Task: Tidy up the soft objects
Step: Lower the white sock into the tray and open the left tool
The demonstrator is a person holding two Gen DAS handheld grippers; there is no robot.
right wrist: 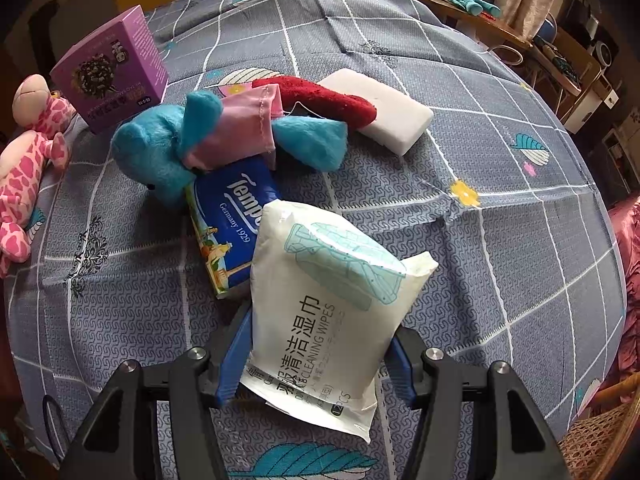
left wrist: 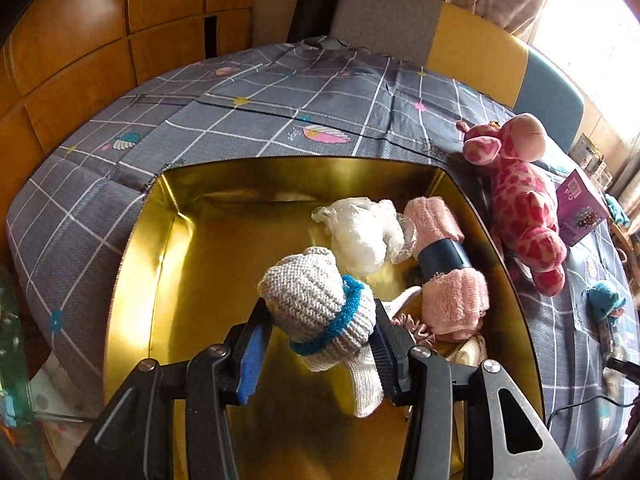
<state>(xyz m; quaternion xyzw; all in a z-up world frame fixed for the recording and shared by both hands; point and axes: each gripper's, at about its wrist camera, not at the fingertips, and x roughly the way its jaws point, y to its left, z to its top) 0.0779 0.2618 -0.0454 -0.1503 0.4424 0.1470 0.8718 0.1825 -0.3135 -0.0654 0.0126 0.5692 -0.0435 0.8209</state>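
While the left tool (left wrist: 320, 332) hangs over the gold box (left wrist: 132, 264), its pads are clamped on a grey knitted hat (left wrist: 316, 304) with a blue band, so the step in hand looks like dropping that hat in. Already inside lie a white plastic bag (left wrist: 362, 232) and a rolled pink towel (left wrist: 444, 256); a pink giraffe toy (left wrist: 520, 200) waits just outside on the checked cloth (left wrist: 240, 120). The right tool (right wrist: 320, 348) is clamped on a pack of wet wipes (right wrist: 320, 300), held above the cloth near a blue tissue pack (right wrist: 232, 220) and a blue plush toy (right wrist: 160, 152). Next, I judge, the left tool must open over the bare part of the box floor, then the wipes follow.
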